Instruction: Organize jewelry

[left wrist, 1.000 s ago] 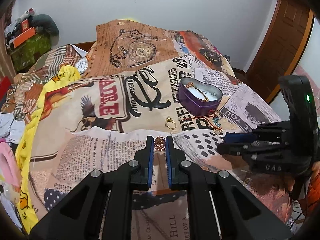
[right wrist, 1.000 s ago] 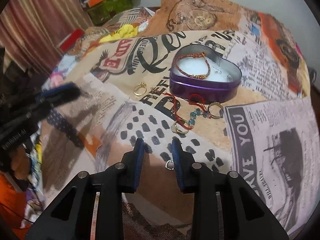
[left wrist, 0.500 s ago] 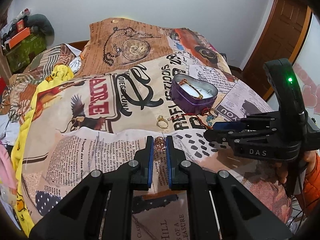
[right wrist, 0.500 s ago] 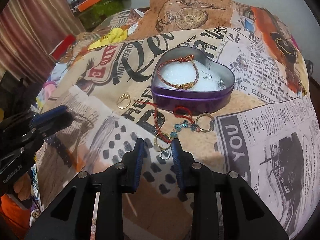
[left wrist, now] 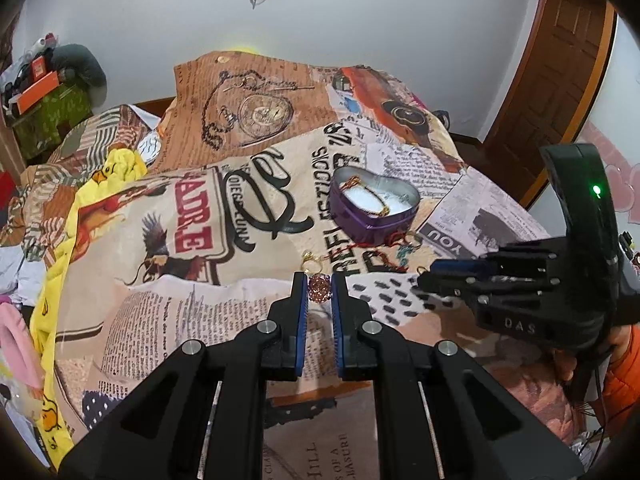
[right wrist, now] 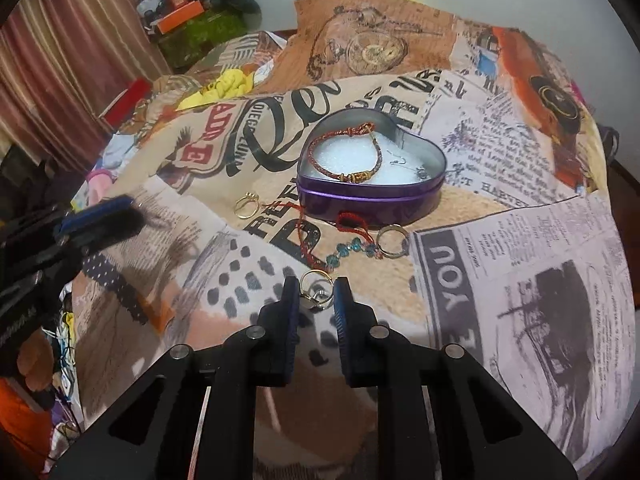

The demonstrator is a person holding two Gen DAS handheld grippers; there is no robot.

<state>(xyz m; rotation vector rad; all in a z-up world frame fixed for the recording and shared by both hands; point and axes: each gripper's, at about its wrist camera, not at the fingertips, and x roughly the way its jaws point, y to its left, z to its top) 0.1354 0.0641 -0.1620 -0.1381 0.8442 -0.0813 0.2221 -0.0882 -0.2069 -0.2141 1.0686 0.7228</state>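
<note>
Your left gripper point(left wrist: 319, 289) has its jaws clenched on a sparkly pink-brown bead ball point(left wrist: 319, 288), pinched right at the fingertips and held above the bed point(left wrist: 168, 320), which is covered in a newspaper-print spread. Your right gripper point(right wrist: 316, 296) has its jaws grasping a small silver ring point(right wrist: 313, 299) near the tips, with the left pad against it and a narrow gap on the right side; a gold ring point(right wrist: 316, 278) lies on the spread just beyond the tips, and you cannot tell from this view whether it touches the silver one. The purple heart-shaped tin point(right wrist: 370, 184) sits open on the bed ahead of both grippers, with a white lining, a red and gold bracelet point(right wrist: 344, 156) looped inside it on the left, and a small silver earring point(right wrist: 404, 164) to the right of that. In front of the tin, a red cord point(right wrist: 316, 236) trails across the spread, joined to a string of blue-green beads point(right wrist: 348, 250) that ends beside a larger metal ring point(right wrist: 393, 242) near the tin's front wall. Another gold ring point(right wrist: 246, 205) rests apart to the left of the tin. From the left wrist view, your right gripper point(left wrist: 430, 276) reaches in from the right, low over the bed and near the cord.
</note>
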